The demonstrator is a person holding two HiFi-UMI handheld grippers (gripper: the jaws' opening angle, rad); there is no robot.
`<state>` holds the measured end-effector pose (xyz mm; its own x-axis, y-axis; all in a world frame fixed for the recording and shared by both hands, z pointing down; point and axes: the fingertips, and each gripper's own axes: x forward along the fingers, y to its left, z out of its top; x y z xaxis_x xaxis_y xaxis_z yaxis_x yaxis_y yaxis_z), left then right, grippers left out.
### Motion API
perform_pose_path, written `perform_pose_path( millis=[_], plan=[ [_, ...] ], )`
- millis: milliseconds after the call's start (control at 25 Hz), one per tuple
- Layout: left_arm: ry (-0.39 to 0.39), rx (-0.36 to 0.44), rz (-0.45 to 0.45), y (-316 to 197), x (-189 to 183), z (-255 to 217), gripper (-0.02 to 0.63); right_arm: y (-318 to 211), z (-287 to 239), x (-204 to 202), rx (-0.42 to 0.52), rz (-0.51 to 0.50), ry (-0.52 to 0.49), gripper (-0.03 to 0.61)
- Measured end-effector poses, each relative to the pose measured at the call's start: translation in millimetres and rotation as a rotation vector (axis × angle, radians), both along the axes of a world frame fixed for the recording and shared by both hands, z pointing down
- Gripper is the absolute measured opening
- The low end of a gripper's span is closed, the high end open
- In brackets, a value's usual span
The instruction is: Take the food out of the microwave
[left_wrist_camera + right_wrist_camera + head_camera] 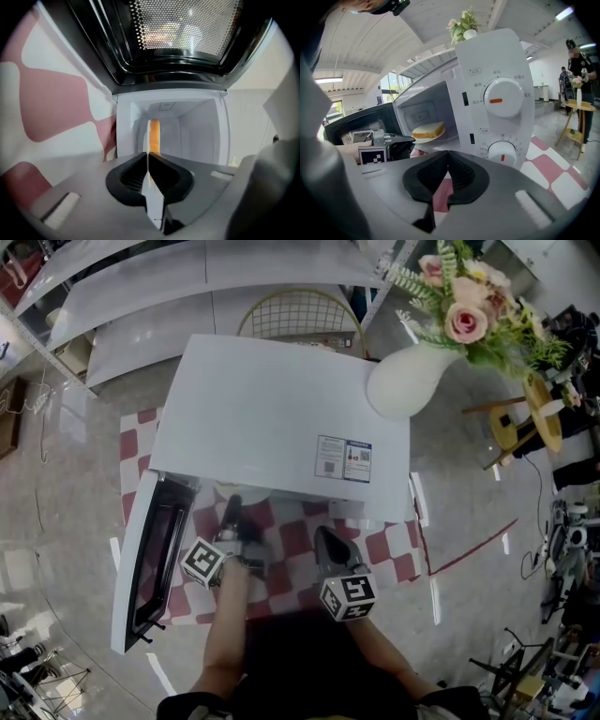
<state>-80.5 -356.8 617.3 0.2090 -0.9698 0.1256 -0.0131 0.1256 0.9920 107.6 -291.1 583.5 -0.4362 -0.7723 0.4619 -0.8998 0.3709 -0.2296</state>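
Note:
A white microwave (281, 418) stands with its door (150, 559) swung open to the left. Inside, a slice of bread (429, 129) lies on a white plate (426, 137). My left gripper (232, 512) reaches into the cavity, turned on its side. Its jaws are shut on the plate's thin rim (149, 187), with the bread (154, 133) showing as an orange strip beyond. In the right gripper view the left gripper (408, 139) sits at the plate's near edge. My right gripper (447, 152) hangs in front of the control panel, shut, holding nothing.
A white vase of pink flowers (412, 381) stands on the microwave's back right corner. A red-and-white chequered cloth (291, 540) lies under the microwave. The open door (356, 124) juts out on the left. A wooden stool (525, 423) and a person (576, 56) are off to the right.

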Motion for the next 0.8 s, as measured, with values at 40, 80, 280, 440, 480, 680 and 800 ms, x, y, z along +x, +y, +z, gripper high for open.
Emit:
perform_pose_path(
  millis=[40,80,280,440,480,680,800],
  plan=[
    [-0.011,-0.002,0.004,1,0,0,0.023,0,-1,1,0.001,0.001,0.0,0.002],
    [-0.015,-0.003,0.007,2,0,0,0.023,1,-2,1,0.002,0.003,0.001,0.002],
    [-0.017,0.0,0.015,8,1,-6,0.023,4,-6,3,0.009,0.01,0.0,0.002],
    [0.013,0.016,0.009,13,3,-16,0.023,8,-12,2,0.02,0.013,-0.003,0.002],
    [0.009,0.016,0.012,16,3,-17,0.023,10,-13,3,0.022,0.014,-0.003,0.002],
    [0.004,0.018,0.027,28,4,-20,0.023,17,-18,5,0.036,0.026,-0.008,0.002],
    [0.0,0.016,0.032,35,5,-22,0.023,22,-22,7,0.048,0.031,-0.01,0.002]
  ],
)
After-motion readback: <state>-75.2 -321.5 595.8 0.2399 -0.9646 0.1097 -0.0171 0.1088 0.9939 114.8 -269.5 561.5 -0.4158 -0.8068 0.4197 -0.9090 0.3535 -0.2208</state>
